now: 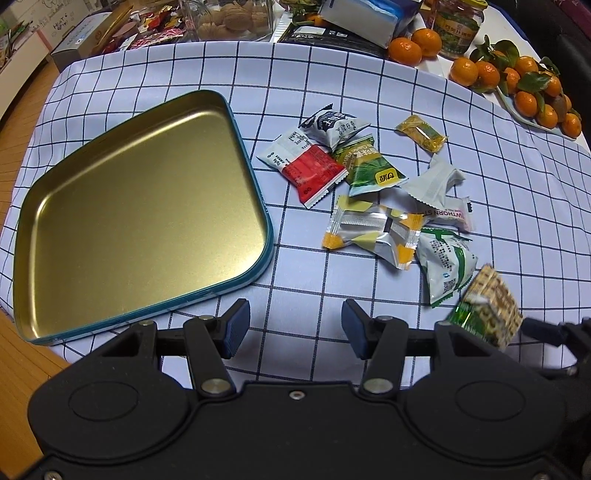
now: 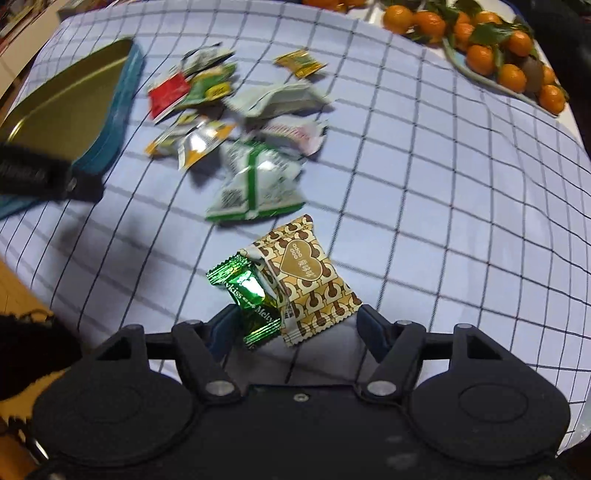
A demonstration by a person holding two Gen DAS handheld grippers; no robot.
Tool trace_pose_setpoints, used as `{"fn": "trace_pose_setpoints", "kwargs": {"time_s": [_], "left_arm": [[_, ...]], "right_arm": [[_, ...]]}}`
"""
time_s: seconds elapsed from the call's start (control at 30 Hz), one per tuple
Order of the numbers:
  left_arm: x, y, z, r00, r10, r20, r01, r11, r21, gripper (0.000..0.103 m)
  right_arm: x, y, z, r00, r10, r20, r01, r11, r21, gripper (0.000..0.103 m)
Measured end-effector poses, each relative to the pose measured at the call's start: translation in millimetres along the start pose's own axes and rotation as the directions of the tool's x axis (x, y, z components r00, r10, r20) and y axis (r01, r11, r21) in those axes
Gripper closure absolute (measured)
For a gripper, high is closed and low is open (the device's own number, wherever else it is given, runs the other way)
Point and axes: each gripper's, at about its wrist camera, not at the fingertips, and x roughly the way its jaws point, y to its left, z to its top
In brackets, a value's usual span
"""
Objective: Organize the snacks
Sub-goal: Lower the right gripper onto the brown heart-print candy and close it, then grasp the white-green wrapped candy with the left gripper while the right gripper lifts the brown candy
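Checked blue-and-white cloth is spread over the table, and beyond its far edge the room is crowded: a dish of leafy mandarins, a labelled jar, a clear box of walnuts and assorted cartons. Wooden flooring shows at the lower left.

On the cloth a gold-lined tin tray with a teal rim lies empty at the left. A loose heap of wrapped snacks lies just beside it to the right, among them a red-and-white packet, a green packet and a green-striped white pouch. A small gold candy lies a little apart from the heap.

The left gripper hangs over bare cloth near the tray's near corner, its jaws wide apart with nothing between them.

The right gripper is pointed steeply down over two pieces at the near end of the heap: a brown-and-cream patterned packet and a shiny green candy, which overlap. Its jaws stand partly open around the near ends of both; the left pad appears to be at the green wrapper, while a gap is seen beside the right pad, so no firm hold is judged to be made yet.

The step in hand is judged to be the pickup of these pieces for the tray. It would be done best if the jaws were centred over one body rather than a crimped edge, since foil is likely to slip. If both are taken together, the squeeze should be made across the overlap. Lifting should be kept slow, and the tray approached low.
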Motion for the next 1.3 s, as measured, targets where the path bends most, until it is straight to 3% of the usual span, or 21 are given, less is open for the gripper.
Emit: {"fn": "trace_pose_setpoints", "kwargs": {"time_s": [0.13,0.27,0.4,0.5,0.97,1.3], "left_arm": [[4,-2,0,1.0,-0.012,-0.004,0.012,1.0,0.005,0.044],[8,-8,2,1.0,-0.028,-0.012,0.028,1.0,0.012,0.044],[11,-11,4,0.999,-0.044,-0.017,0.044,0.999,0.015,0.044],[13,-15,5,0.998,-0.062,-0.029,0.063,0.998,0.012,0.044],[13,-21,9,0.996,-0.086,-0.03,0.086,0.996,-0.007,0.044],[13,-21,18,0.992,-0.118,-0.034,0.117,0.993,-0.026,0.044]], "right_arm": [[5,-18,13,1.0,0.007,0.019,-0.009,0.993,0.12,0.033],[4,-36,20,0.997,0.074,0.034,-0.081,0.958,0.276,0.032],[-9,-48,26,0.983,0.146,0.109,-0.174,0.924,0.34,0.032],[-14,-53,29,0.984,0.118,0.134,-0.16,0.913,0.375,0.032],[8,-48,28,0.998,0.019,0.063,-0.037,0.953,0.302,0.05],[12,-31,36,0.998,-0.056,0.035,0.045,0.966,0.254,0.048]]}}
